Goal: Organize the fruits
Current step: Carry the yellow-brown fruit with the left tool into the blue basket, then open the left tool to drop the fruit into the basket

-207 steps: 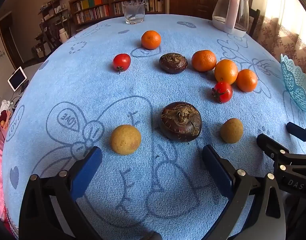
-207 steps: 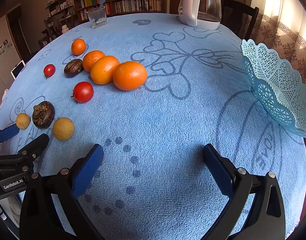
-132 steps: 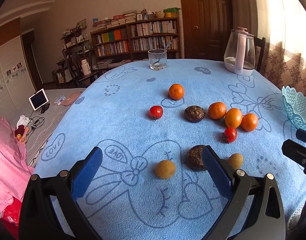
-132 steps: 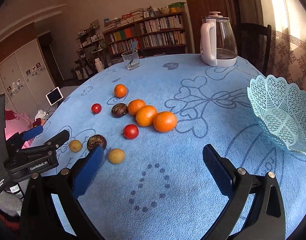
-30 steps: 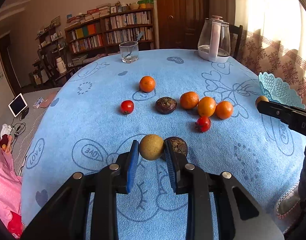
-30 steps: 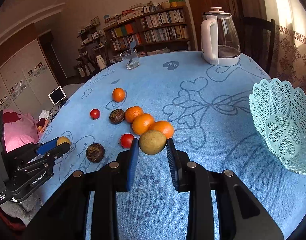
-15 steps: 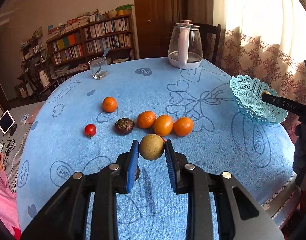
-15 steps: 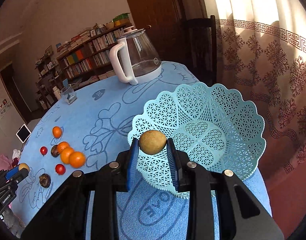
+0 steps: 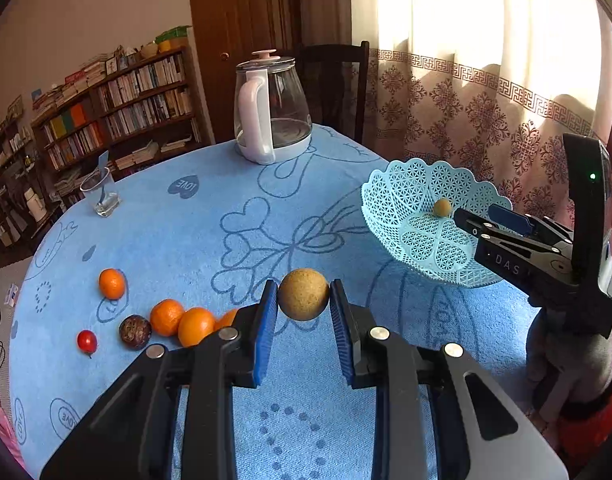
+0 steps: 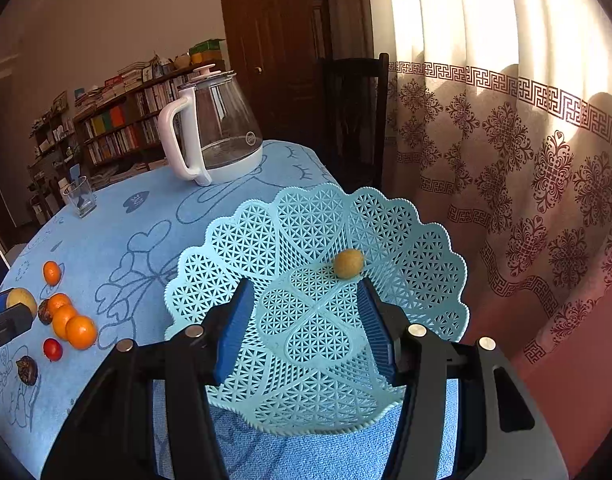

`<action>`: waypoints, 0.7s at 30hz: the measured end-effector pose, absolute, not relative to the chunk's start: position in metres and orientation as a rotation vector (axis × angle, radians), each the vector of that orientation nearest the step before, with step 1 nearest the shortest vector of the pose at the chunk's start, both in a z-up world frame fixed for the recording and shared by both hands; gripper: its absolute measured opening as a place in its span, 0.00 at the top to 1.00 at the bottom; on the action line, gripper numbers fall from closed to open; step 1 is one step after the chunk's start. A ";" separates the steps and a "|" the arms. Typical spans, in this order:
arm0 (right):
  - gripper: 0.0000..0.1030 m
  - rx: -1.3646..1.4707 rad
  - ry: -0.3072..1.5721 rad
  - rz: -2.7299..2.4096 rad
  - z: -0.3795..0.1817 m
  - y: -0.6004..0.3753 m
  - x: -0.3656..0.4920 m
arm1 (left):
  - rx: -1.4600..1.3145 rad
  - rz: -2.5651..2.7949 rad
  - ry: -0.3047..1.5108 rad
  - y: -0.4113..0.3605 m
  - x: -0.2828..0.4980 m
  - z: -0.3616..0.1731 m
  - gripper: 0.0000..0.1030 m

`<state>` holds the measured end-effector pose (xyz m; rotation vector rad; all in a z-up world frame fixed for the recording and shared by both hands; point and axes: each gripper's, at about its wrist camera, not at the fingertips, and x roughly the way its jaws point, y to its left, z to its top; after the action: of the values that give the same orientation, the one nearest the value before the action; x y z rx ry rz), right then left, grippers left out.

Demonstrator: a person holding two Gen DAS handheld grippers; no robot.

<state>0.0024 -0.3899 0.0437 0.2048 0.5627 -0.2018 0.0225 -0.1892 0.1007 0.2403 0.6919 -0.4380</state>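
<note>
Right gripper (image 10: 304,330) over the basket (image 10: 426,248), jaws just opened, nothing between them: its yellow-brown fruit (image 10: 348,263) lies inside, far side. Left gripper (image 9: 302,320) pinches a second round, rough tan fruit (image 9: 303,294), held above the table (image 9: 186,240) left of the basket, likely next in.

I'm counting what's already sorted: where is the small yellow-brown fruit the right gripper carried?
In the right wrist view the small yellow-brown fruit lies inside the turquoise lattice basket, toward its far right wall, just beyond the open right gripper.
</note>
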 end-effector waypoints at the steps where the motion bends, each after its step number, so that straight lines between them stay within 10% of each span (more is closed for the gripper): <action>1: 0.46 0.209 0.557 -0.210 0.043 -0.391 0.002 | 0.236 -0.454 0.698 -0.196 0.027 0.100 0.74; 18: 0.34 0.274 0.503 -0.290 0.043 -0.408 -0.006 | 0.234 -0.606 0.740 -0.281 0.076 0.075 0.72; 21: 0.34 0.281 0.494 -0.315 0.043 -0.411 -0.008 | 0.222 -0.579 0.741 -0.280 0.080 0.072 0.42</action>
<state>-0.0075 -0.4114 0.0430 0.2810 0.4942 -0.3152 0.0805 -0.2799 0.0717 0.2217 0.7412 -0.5787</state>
